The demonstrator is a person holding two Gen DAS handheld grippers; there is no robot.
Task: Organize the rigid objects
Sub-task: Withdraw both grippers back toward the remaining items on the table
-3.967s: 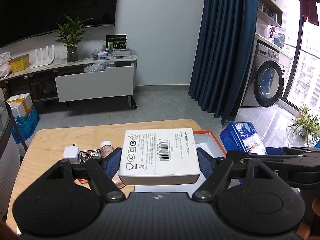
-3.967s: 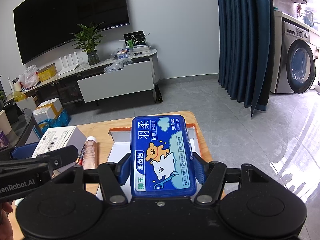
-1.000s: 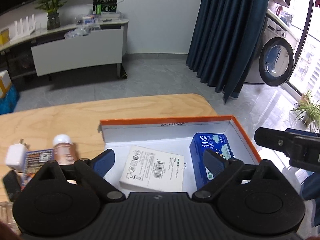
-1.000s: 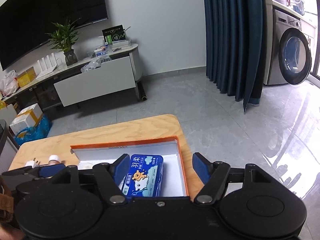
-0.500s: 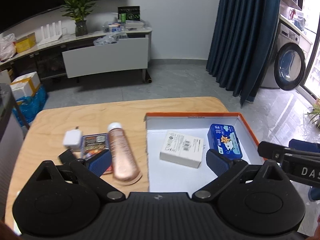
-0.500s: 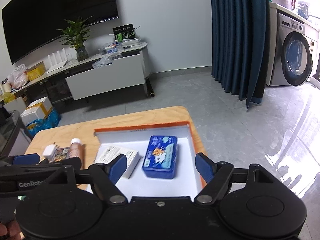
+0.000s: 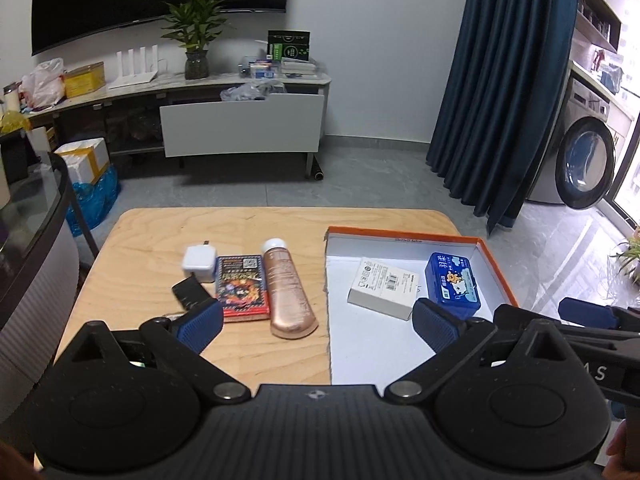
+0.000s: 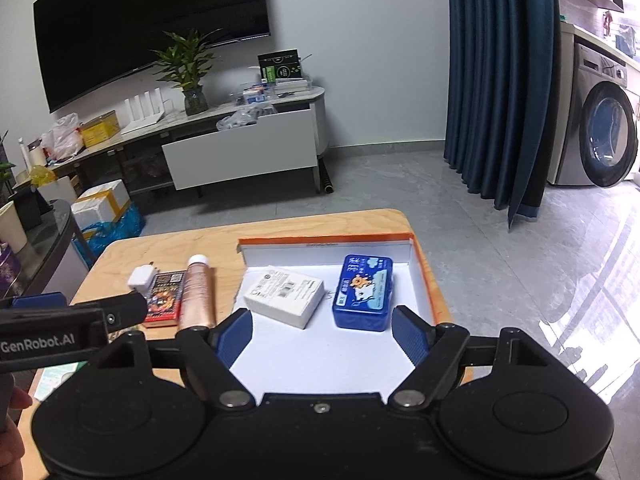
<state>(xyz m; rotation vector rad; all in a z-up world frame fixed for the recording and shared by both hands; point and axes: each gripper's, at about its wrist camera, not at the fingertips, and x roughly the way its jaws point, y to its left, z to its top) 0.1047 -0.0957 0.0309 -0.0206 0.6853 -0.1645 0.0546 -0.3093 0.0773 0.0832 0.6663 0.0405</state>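
Now both grippers are above the near edge of the counter (image 7: 152,236), and both are empty. The left gripper (image 7: 316,326) has its fingers (image 7: 200,326) spread wide, with nothing between them. The right gripper (image 8: 320,336) also has its fingers apart and holds nothing.

Beyond the left finger of the left gripper lie the things not yet sorted. Going from left to right: a small black object (image 7: 189,294), which I cannot identify, lies just past the left fingertip; a white charger plug (image 7: 199,262) is further away; beside it is a red card pack (image 7: 241,290); then a rose-gold tube (image 7: 287,290). The tube lies with its long axis pointing away from the fingers, white cap at the far end and flat crimped end near. It is just beside the card pack, perhaps touching. These things are all on the left gripper's side, so the left hand seems the nearer one for the next pick, and the tube's narrow width already lies across the open fingers.

Further to the right is the orange-rimmed box (image 7: 404,236), open. Inside it a white carton (image 7: 384,286) lies a little turned, and right of it, apart, a blue case (image 7: 453,280). The near half of the box floor is free.
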